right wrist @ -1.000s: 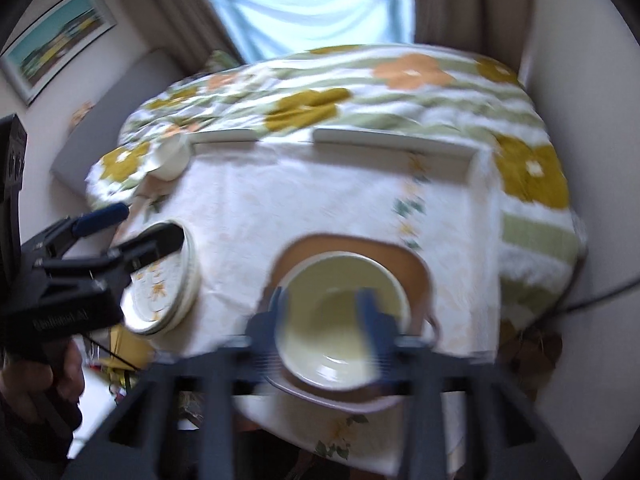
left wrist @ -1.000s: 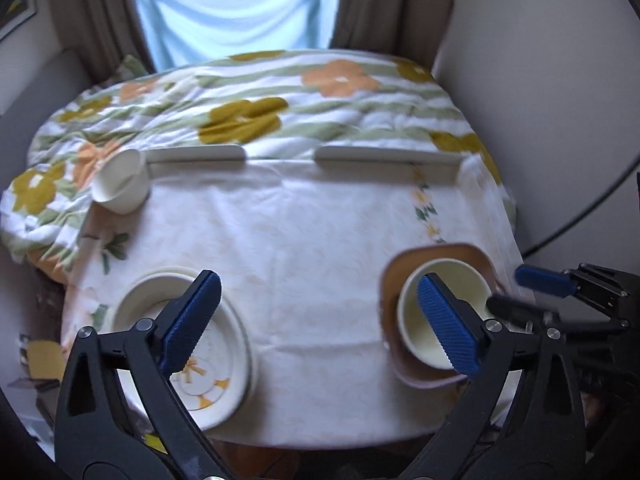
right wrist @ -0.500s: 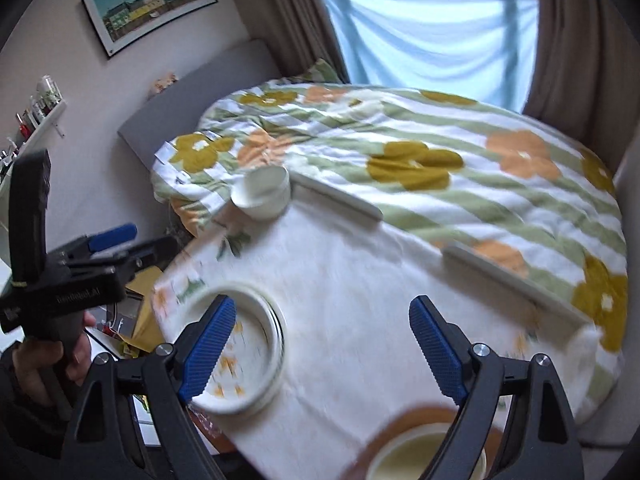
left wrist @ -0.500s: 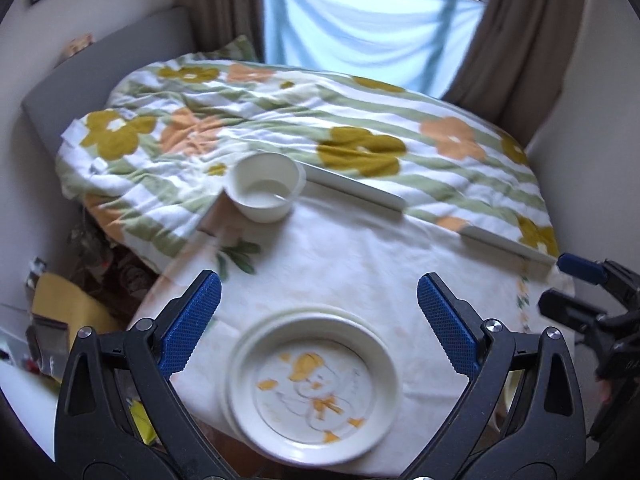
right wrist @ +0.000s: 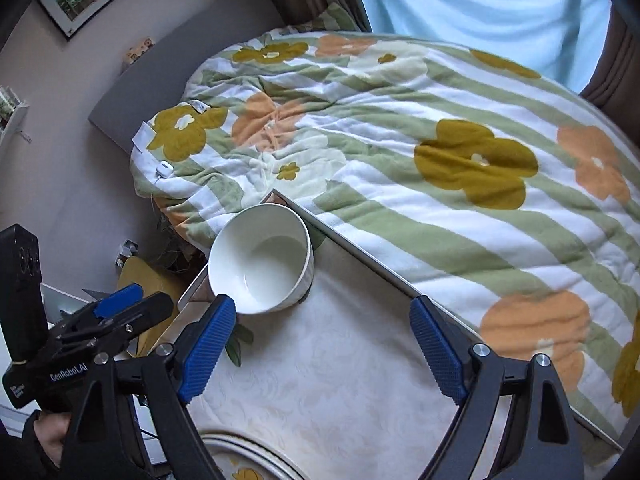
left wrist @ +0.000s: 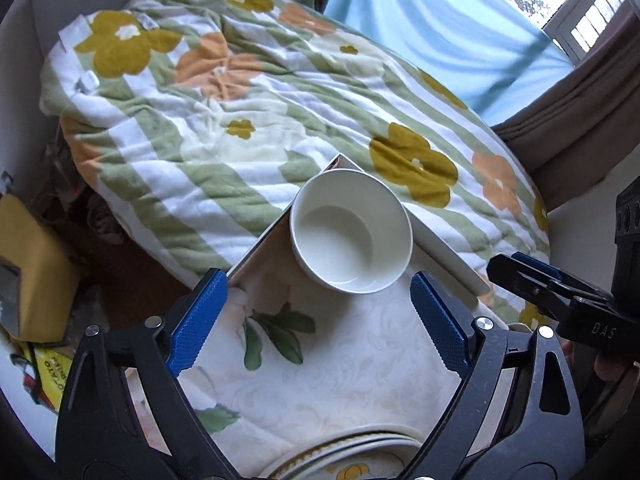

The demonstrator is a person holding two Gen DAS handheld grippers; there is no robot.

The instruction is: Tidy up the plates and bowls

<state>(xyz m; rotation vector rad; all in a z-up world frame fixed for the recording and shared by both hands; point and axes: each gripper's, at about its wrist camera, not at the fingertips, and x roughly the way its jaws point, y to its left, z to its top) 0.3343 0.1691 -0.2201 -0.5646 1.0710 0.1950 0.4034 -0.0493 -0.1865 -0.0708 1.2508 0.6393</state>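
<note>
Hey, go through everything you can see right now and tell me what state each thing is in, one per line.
White bowl: upright, empty, at the table's far corner, free of both grippers.
Stack of plates: at the near edge, flower-patterned plate on top, untouched.
Left gripper: jaws closing, nothing between them, bowl just beyond.
Right gripper: open, empty.
Tablecloth: spread flat over the table.
Blanket: rumpled, on the bed.

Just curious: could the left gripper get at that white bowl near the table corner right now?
Probably yes. The left gripper has nothing between its closing jaws, and the white bowl sits just ahead on the tablecloth, nothing between them.
</note>
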